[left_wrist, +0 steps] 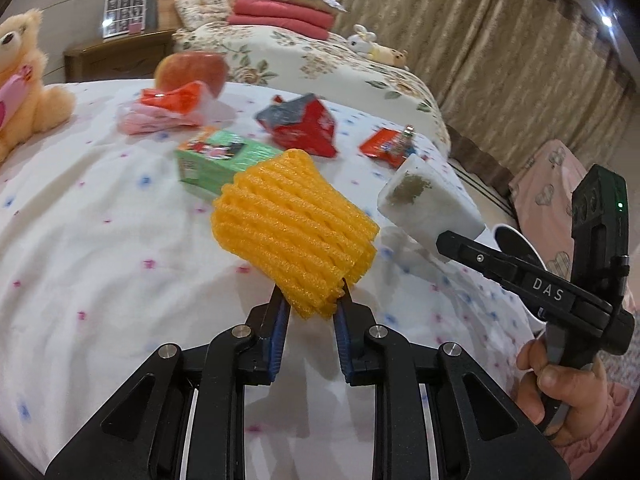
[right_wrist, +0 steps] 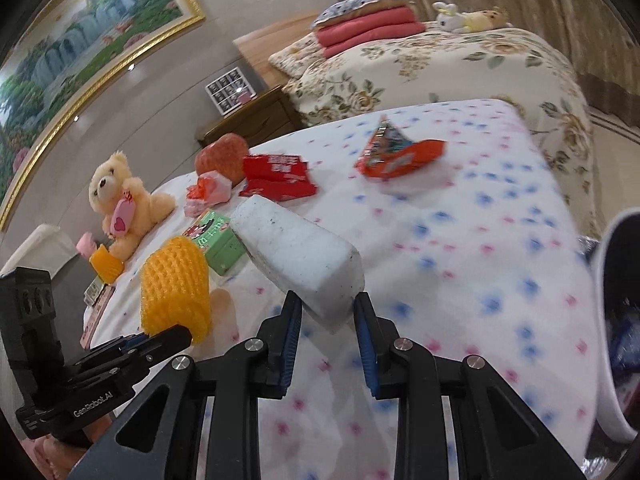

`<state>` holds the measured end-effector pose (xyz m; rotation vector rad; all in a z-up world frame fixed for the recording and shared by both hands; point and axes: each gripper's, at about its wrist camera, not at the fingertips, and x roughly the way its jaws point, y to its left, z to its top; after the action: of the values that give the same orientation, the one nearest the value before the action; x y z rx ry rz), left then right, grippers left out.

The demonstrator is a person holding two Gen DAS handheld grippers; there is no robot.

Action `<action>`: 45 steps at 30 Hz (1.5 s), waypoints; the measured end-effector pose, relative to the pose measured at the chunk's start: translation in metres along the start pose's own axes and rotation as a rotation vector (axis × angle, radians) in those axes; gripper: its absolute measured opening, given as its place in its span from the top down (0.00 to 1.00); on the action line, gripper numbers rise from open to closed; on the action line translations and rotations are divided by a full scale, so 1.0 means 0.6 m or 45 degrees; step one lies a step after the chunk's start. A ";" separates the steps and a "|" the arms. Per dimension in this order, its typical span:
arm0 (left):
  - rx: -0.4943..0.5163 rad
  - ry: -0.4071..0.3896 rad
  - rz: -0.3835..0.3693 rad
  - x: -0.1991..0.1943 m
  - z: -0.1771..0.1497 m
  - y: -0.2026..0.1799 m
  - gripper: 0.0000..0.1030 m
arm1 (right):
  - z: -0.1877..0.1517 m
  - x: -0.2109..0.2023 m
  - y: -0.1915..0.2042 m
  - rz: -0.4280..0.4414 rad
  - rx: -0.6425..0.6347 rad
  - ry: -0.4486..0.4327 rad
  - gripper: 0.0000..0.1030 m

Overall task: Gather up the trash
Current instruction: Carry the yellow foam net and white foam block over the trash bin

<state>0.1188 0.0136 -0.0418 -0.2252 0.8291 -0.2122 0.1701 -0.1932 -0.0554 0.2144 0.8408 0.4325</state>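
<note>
Above the bed (left_wrist: 80,216), an orange foam fruit net (left_wrist: 294,226) is clamped in the left tongs (left_wrist: 310,300), a white foam block (right_wrist: 298,254) in the right tongs (right_wrist: 328,312).

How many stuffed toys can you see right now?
3: a peach teddy bear on the near bed beside the trash, plus a white bunny and a yellow plush on the floral bed. Others may be hidden.

Ribbed yellow foam net (left_wrist: 294,224), rough white foam block (right_wrist: 298,258), matt cotton bedsheet (left_wrist: 100,240).
</note>
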 end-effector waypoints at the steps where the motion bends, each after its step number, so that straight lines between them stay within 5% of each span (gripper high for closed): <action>1: 0.008 0.002 -0.007 0.001 -0.001 -0.007 0.81 | -0.004 -0.009 -0.007 -0.010 0.016 -0.011 0.74; 45: 0.394 0.116 -0.294 0.064 -0.013 -0.315 0.81 | -0.092 -0.241 -0.241 -0.348 0.370 -0.236 0.74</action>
<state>0.1196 -0.1783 -0.0211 -0.0199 0.8478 -0.5661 0.0846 -0.3865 -0.0449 0.3964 0.7348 0.0317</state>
